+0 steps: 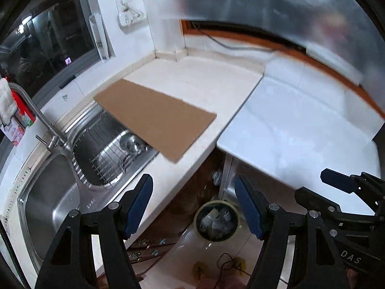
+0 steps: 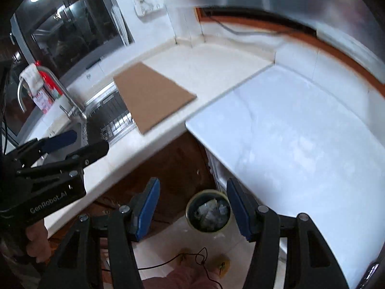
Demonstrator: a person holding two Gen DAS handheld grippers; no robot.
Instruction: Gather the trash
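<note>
Blue pads on my left hand-held gripper (image 1: 193, 207) and right hand-held gripper (image 2: 191, 209) stand spread, nothing between them. Below, the bin (image 2: 208, 210) holds crumpled trash (image 2: 211, 213) (seemingly full). A floor cord (image 2: 199, 259) could snag me; farther off, cardboard (image 1: 154, 118) overhanging the sink (image 1: 101, 154) could tip in if nudged.

Your left gripper (image 1: 193, 204) is matte black, all angular linkage arms pinned with round silver screws, and its fingers (image 1: 140, 203) wear dark blue pads. Same build on your right gripper (image 2: 192, 208): black struts, silver pivots, blue pads. White lettering reads "GenRobot.AI" on the left body, "DAS" on the right.
</note>
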